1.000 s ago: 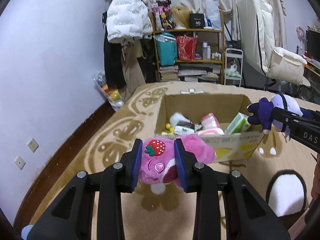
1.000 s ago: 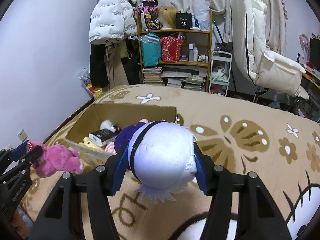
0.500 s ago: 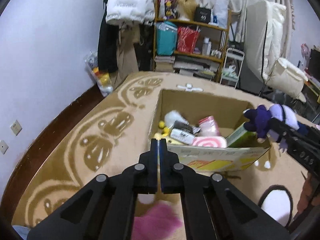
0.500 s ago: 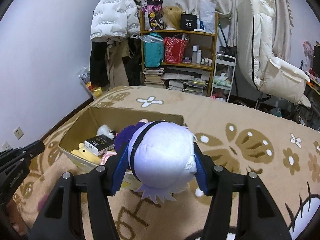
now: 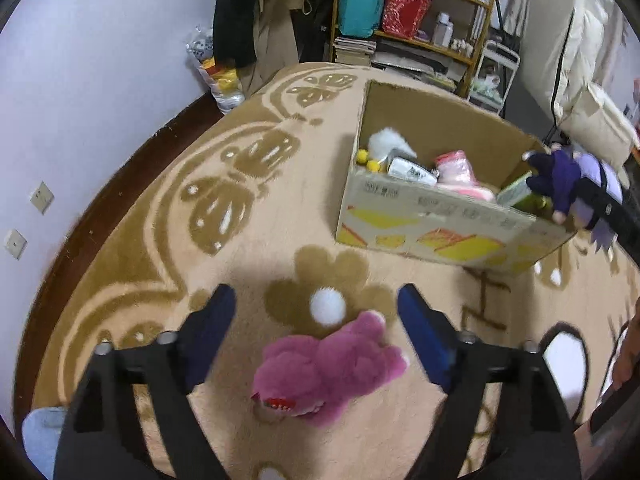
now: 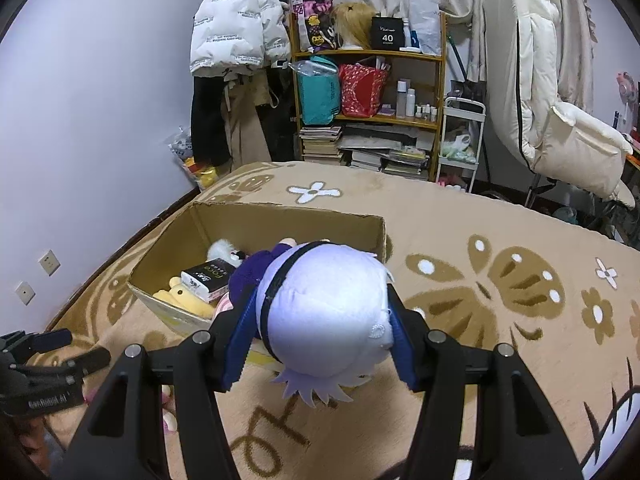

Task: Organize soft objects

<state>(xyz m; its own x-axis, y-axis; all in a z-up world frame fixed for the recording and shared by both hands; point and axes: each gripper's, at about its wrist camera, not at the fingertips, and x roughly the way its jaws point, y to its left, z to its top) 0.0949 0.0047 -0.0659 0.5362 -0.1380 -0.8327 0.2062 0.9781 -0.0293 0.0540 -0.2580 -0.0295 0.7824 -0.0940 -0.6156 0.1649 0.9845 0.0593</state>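
A pink plush bear (image 5: 328,372) lies on the beige carpet, in front of the cardboard box (image 5: 440,216). My left gripper (image 5: 316,300) hangs over it pointing steeply down, its jaws opening wide. The bear sits between the blue pads (image 5: 218,320) without touching them. My right gripper (image 6: 324,312) is shut on the white-lilac head of a doll (image 6: 328,312) with a dark purple body, held at the box's (image 6: 280,220) near right corner. In the left wrist view the doll (image 5: 572,184) hangs above that corner. The left gripper (image 6: 80,346) shows at the lower left of the right wrist view.
The box holds a white fluffy toy (image 5: 386,142), a yellow plush (image 6: 188,300), a pink roll (image 5: 460,172) and small packets. A wooden shelf (image 6: 368,92), hanging coats (image 6: 236,40) and a cream recliner (image 6: 552,92) stand behind. A lilac wall (image 5: 80,80) runs along the left.
The pink bear left my left gripper and dropped to the carpet. The jaws closed empty, then spread wide as the gripper tipped down over it. The right gripper kept its doll.
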